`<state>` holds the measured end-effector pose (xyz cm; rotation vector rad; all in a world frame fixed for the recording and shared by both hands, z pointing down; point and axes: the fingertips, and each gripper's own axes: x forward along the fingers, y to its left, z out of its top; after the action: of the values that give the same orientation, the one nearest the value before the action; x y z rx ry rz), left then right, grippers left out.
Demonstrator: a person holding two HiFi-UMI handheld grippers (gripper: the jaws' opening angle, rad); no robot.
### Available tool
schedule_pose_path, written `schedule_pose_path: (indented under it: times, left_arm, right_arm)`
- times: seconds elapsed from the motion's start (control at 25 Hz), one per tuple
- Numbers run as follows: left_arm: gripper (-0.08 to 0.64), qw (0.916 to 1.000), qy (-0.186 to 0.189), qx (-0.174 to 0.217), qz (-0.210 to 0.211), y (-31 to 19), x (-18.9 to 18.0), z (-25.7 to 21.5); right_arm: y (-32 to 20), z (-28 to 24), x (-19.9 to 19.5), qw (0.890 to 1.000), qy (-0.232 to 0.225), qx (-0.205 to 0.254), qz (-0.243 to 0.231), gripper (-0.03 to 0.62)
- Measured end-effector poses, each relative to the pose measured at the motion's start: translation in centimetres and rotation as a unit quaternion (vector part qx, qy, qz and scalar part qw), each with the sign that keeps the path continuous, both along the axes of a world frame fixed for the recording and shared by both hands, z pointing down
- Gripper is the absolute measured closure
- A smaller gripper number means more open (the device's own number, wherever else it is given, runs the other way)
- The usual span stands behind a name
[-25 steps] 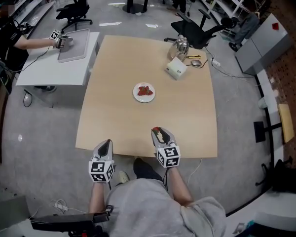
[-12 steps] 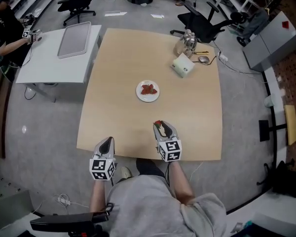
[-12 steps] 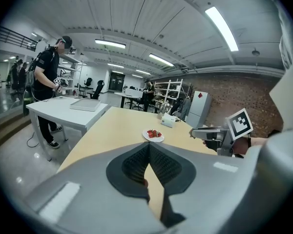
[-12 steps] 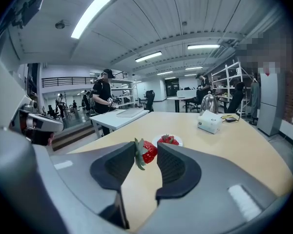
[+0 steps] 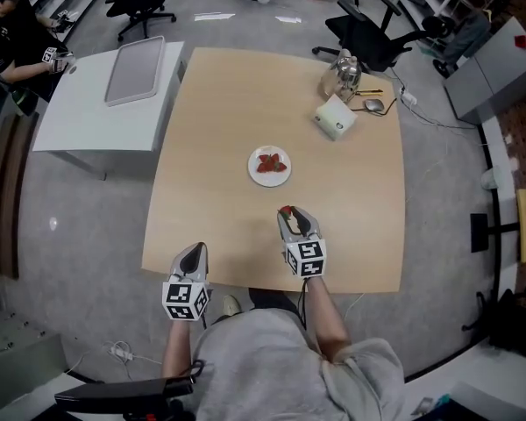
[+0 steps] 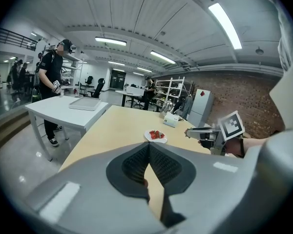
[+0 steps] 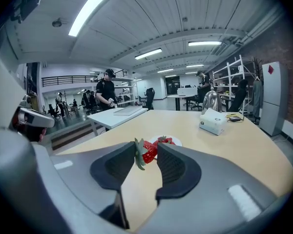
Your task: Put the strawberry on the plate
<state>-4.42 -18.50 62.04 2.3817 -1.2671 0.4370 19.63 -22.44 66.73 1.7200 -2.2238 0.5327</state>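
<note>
Short of the plate [image 5: 254, 173], on the person's side of it, the right gripper [image 5: 288, 217] hangs over the table [image 5: 210, 121] in the head view. A strawberry [image 5: 285, 210] shows red at its tip. The plate lies straight ahead of that tip, along the line the jaws point, with bare table between them. Other red berries [image 5: 271, 162] already lie on the plate. The left gripper [image 5: 192, 253] sits at the table's near edge, further from the plate and off to the left. The right gripper is therefore the nearer one, and it carries the load.

From the left gripper view, the left gripper [image 6: 149, 149] has its pads pressed together with nothing between them. The plate [image 6: 147, 138] lies ahead of it and slightly to the right. The right gripper [image 6: 189, 132] appears to the right of the plate, pointing towards it.

From the right gripper view, the right gripper [image 7: 146, 149] pinches the strawberry [image 7: 149, 151] between its pads. The green leaves lie against the left-hand pad and the red body reaches to the right-hand pad. Its long axis therefore appears to run across the jaws, not along them. The plate [image 7: 177, 142] sits directly behind the fruit, centred on the gap and lower than it.

Judgement: the coming move is a straight advance along the pointing line plus a small descent. No sideways correction is needed. Release should occur only once the fruit is over the plate's free area beside the berries.
</note>
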Motion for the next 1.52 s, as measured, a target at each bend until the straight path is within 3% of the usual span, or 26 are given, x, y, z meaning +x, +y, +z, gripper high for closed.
schedule_pose_path:
  times: [0.76,1.52]
  left_arm:
    - [0.54,0.9993,-0.018,-0.019,-0.026,-2.1,1.0,1.0]
    - [0.54,0.9938,-0.039,-0.037,-0.098,-1.3,-0.4,1.2]
  right_arm:
    - [-6.3,4.9,0.7,0.999,0.0,-0.035,-0.027,0.443]
    - [-11.5,9.8,0.3,0.995,0.015,-0.074,-0.067,0.443]
